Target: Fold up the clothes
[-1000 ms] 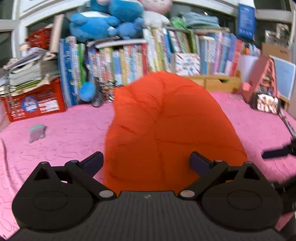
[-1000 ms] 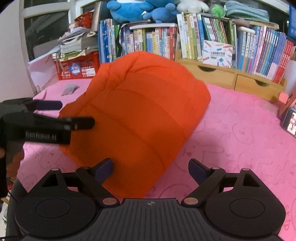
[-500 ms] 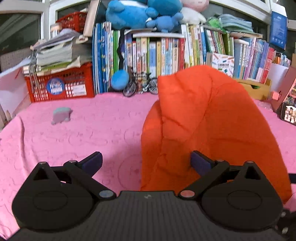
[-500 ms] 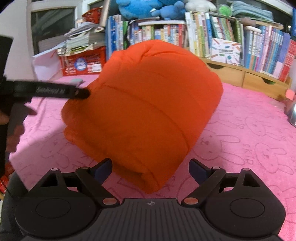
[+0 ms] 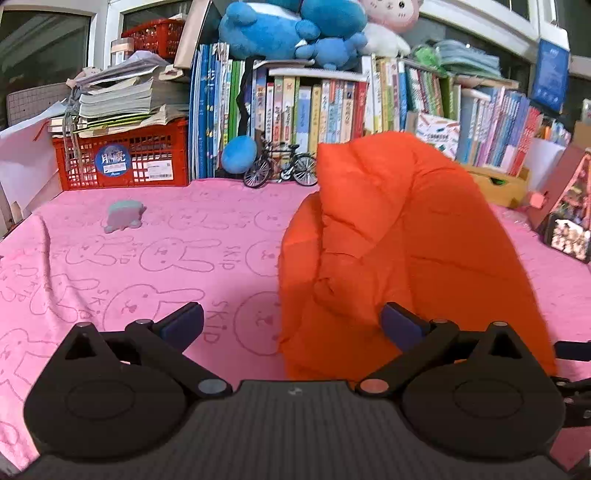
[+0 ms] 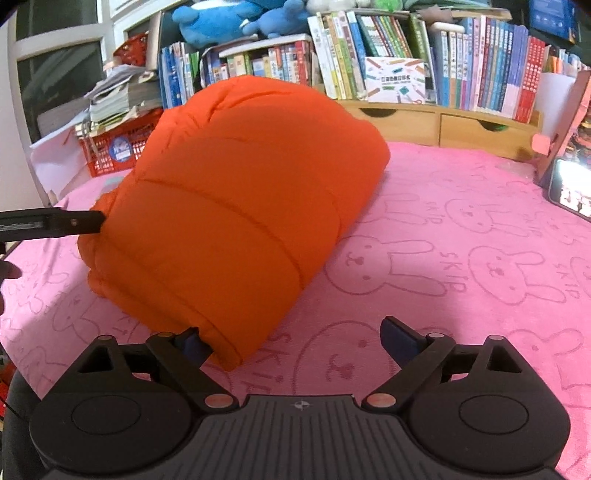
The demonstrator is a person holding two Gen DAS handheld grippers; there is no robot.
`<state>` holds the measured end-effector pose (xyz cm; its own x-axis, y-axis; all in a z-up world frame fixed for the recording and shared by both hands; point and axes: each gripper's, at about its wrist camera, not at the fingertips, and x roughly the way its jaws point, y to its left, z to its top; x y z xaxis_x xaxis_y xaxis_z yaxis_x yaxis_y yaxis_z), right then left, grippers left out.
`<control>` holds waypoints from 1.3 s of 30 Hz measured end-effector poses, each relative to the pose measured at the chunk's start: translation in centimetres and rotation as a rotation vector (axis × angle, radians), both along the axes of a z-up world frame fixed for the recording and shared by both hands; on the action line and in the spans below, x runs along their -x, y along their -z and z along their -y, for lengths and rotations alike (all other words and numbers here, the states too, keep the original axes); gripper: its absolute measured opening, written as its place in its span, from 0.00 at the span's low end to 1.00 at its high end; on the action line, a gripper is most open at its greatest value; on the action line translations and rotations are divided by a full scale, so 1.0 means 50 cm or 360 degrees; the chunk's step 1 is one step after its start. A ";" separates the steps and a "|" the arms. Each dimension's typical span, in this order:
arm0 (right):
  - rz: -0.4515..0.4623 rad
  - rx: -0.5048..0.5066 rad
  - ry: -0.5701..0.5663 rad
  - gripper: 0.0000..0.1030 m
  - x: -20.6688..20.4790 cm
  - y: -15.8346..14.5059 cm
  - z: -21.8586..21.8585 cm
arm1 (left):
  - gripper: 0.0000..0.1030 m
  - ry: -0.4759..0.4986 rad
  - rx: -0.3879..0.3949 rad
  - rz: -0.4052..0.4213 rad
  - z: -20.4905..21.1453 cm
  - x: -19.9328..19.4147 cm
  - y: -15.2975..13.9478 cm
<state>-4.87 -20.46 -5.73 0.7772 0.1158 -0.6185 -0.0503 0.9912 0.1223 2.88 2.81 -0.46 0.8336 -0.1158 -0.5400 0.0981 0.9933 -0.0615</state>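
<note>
An orange puffer jacket (image 5: 399, 251) lies folded into a thick bundle on the pink rabbit-print cloth (image 5: 166, 258). My left gripper (image 5: 291, 321) is open, and the jacket's near left edge sits between its fingers. In the right wrist view the same jacket (image 6: 236, 199) fills the left half. My right gripper (image 6: 295, 341) is open, with the jacket's near corner against its left finger (image 6: 190, 343). The left gripper's finger (image 6: 70, 221) touches the bundle's left side there.
Books (image 5: 317, 110), plush toys (image 5: 288, 29) and a red crate (image 5: 125, 158) line the back. A toy bicycle (image 5: 280, 170) and a small grey-green toy (image 5: 123, 218) sit on the cloth. Wooden drawers (image 6: 443, 123) and a phone (image 6: 572, 192) stand at the right.
Both grippers have shifted left around the jacket. The left view swung so the bundle now sits to its right; the right gripper moved closer to the near corner.
</note>
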 end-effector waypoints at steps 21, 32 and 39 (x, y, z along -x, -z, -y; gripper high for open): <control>-0.0045 0.0042 -0.0024 0.94 0.041 -0.009 -0.007 | 1.00 0.0119 -0.0017 -0.0204 0.037 0.036 0.038; -0.0028 0.0151 -0.0140 0.96 0.055 -0.021 -0.054 | 1.00 0.0182 -0.0135 -0.0330 0.069 0.044 0.072; -0.0031 0.0168 -0.0147 0.97 0.052 -0.021 -0.058 | 1.00 0.0201 -0.0108 -0.0354 0.069 0.042 0.078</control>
